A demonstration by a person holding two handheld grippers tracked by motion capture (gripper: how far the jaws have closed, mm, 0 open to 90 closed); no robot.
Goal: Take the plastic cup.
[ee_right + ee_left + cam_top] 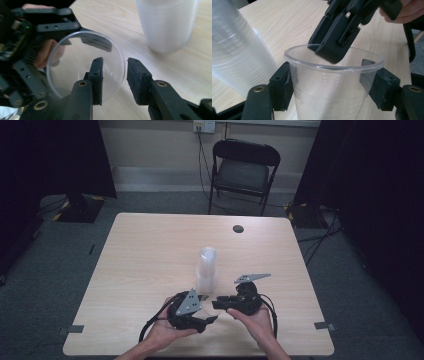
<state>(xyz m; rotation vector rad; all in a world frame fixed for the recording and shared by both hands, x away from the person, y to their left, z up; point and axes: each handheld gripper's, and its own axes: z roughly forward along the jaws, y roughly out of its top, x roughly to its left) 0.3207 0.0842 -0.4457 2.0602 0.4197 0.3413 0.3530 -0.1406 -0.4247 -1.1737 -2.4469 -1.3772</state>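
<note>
My left gripper (327, 87) is shut on a clear plastic cup (324, 100), one pad on each side just under the rim. My right gripper (115, 80) is open and straddles that cup's (82, 72) rim, with one jaw inside and the other outside. From the left gripper view the right gripper (329, 50) dips into the cup's mouth. A tall stack of clear cups (206, 270) stands upright on the table just beyond both grippers; the stack (167, 25) is apart from them. In the high view the left gripper (210, 316) and right gripper (217, 304) meet near the table's front.
The wooden table (150, 250) has a dark round cable hole (238, 228) at its far side. A black folding chair (245, 167) stands behind the table. Grey tape marks (75, 328) sit near the front corners.
</note>
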